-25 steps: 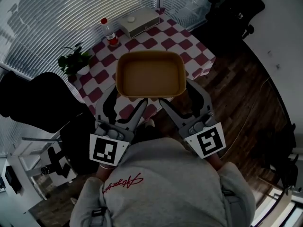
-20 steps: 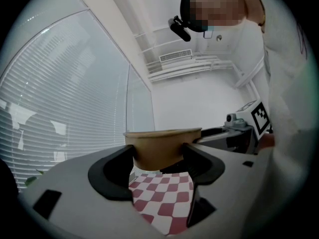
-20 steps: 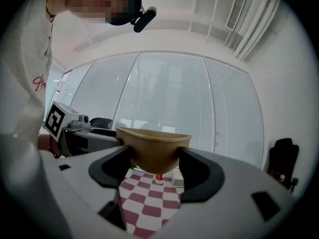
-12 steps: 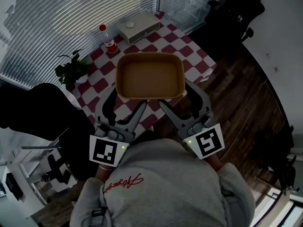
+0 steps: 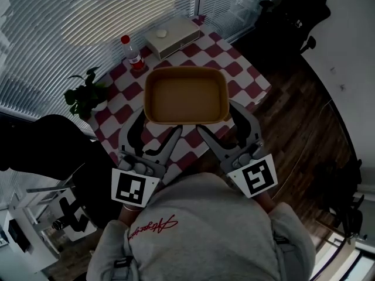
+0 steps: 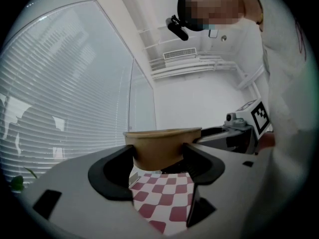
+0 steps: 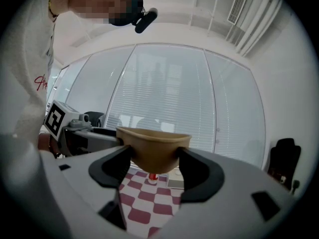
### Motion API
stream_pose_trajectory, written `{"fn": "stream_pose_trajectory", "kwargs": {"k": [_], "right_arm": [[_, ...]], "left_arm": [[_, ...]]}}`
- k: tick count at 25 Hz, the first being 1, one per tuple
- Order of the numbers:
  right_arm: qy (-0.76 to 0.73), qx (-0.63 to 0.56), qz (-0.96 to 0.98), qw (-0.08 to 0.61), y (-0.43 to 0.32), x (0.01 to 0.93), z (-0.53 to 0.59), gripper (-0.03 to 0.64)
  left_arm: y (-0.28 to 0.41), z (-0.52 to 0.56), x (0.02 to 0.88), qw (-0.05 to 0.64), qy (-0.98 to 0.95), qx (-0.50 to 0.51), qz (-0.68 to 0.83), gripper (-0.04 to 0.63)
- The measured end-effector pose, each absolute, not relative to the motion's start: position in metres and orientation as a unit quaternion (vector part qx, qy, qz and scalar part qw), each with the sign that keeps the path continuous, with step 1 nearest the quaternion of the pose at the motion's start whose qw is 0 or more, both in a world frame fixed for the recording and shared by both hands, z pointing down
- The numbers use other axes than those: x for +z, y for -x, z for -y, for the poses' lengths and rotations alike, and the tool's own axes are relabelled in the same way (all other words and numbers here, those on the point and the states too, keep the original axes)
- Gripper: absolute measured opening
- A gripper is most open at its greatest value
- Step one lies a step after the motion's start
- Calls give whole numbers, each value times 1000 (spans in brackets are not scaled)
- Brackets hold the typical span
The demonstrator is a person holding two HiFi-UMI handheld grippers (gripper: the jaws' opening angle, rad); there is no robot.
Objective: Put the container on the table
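Note:
A tan rectangular container (image 5: 186, 94), empty inside, hangs in the air above the red-and-white checkered table (image 5: 241, 69). My left gripper (image 5: 156, 125) is shut on its near left corner and my right gripper (image 5: 221, 122) is shut on its near right corner. In the left gripper view the container (image 6: 162, 146) sits pinched between the dark jaws of the left gripper (image 6: 159, 159), with the checkered table below. The right gripper view shows the same container (image 7: 153, 148) clamped in the right gripper (image 7: 154, 164). The underside of the container is hidden in the head view.
A red-capped bottle (image 5: 133, 52) and a white box (image 5: 171, 29) stand at the table's far side. A potted plant (image 5: 82, 95) sits by the left corner. Window blinds line the far wall. Black chairs (image 5: 293, 10) stand on the wooden floor at right.
The table and the things on it have shifted slightly down and right in the head view under the container. Both grippers keep the same hold.

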State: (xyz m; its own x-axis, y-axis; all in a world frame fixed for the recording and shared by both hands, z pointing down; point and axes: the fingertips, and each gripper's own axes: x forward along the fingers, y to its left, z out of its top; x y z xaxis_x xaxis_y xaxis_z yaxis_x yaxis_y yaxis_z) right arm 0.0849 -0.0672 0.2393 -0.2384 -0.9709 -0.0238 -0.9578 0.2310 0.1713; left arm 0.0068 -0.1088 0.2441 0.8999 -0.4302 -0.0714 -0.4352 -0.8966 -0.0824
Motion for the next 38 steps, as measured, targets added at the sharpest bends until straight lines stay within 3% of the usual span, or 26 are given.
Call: {"fn": "stream_pose_trajectory", "kwargs": {"k": [38], "right_arm": [[-531, -57, 843, 71, -89, 273, 159, 304]], "left_arm": [[-4, 182, 280, 26, 943, -9, -332, 321]]}}
